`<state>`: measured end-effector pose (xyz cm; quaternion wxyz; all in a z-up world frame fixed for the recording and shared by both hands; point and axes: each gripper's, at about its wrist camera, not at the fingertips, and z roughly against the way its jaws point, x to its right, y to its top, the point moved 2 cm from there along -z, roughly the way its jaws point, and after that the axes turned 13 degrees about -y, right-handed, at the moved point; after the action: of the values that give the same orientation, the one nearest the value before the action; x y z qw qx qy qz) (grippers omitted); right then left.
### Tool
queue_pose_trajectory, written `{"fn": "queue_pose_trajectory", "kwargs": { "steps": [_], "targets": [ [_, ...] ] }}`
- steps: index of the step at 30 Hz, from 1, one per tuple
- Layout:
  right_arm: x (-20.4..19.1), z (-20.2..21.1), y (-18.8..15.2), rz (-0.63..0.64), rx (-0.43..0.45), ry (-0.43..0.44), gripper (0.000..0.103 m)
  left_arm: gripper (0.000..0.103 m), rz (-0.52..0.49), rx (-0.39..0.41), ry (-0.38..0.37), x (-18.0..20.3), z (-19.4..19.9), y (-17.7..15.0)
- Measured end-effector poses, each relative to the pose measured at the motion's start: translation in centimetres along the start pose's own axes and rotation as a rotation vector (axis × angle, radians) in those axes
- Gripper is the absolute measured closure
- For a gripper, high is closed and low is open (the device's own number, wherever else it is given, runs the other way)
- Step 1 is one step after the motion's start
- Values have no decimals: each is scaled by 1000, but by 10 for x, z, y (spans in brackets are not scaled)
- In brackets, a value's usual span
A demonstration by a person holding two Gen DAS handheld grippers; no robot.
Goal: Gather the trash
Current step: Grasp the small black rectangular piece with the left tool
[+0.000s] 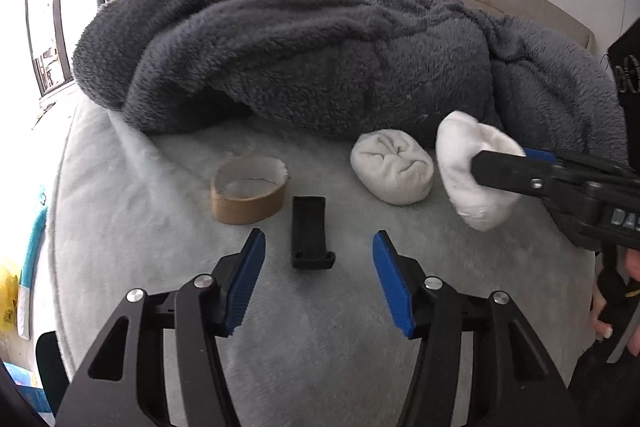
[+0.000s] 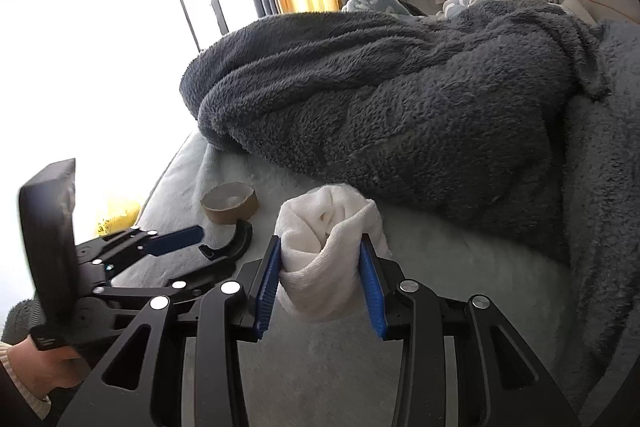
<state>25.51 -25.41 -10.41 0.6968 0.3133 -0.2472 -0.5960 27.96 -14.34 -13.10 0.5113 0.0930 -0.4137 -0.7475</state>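
Observation:
On the pale grey bed cover (image 1: 132, 227) lies a small black plastic piece (image 1: 310, 233), between the blue pads of my left gripper (image 1: 319, 239). The jaws stand apart and the pads do not touch it. A brown cardboard tape core (image 1: 248, 189) sits just left of it. A white rolled-up sock (image 1: 392, 167) rests further right. My right gripper (image 2: 320, 247) is shut on a second white rolled-up sock (image 2: 326, 267) and holds it above the cover. The same held sock (image 1: 464, 171) shows at the right of the left wrist view. The right wrist view also shows the tape core (image 2: 230, 207) and the curved black piece (image 2: 232, 247).
A bulky dark grey fleece blanket (image 1: 320, 59) is heaped across the bed behind the objects. The bed's edge and a bright window lie to the left. A person's hand (image 2: 36, 359) holds the left gripper's handle. Clothes hang at the back.

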Motion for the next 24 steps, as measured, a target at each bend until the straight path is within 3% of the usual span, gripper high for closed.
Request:
{"fn": "queue_pose_trajectory", "kwargs": {
  "steps": [13, 24],
  "targets": [
    [21, 20, -6, -32, 16, 43, 64, 55, 40, -23, 9, 1, -26, 3],
    [25, 36, -16, -37, 12, 68, 64, 73, 93, -30, 25, -4, -41, 10]
  ]
}}
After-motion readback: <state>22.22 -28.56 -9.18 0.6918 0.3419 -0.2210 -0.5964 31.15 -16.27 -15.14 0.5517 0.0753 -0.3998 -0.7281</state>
